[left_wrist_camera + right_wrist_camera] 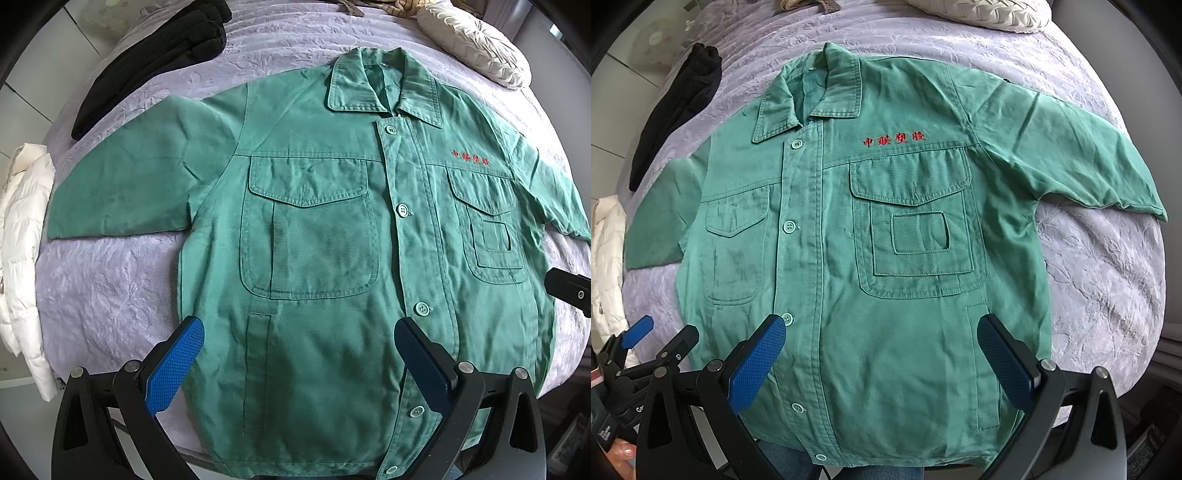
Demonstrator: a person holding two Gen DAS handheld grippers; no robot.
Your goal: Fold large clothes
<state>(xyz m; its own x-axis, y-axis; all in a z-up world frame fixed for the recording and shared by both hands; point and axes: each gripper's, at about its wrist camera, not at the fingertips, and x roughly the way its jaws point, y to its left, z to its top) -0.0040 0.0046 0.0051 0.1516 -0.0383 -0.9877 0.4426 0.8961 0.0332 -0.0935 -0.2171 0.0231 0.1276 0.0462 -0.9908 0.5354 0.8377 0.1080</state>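
Left claw (299, 354) spread | right claw (881, 350) spread | green jacket (314, 240) flat, buttoned

The bed (110, 280) in lilac cover carries a green jacket (325, 229) spread flat, black clothes (155, 62) and a cream pillow (476, 44).

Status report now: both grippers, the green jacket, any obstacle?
Left gripper open, right gripper open, both empty. Green jacket flat, buttoned, unfolded. Nothing on it.
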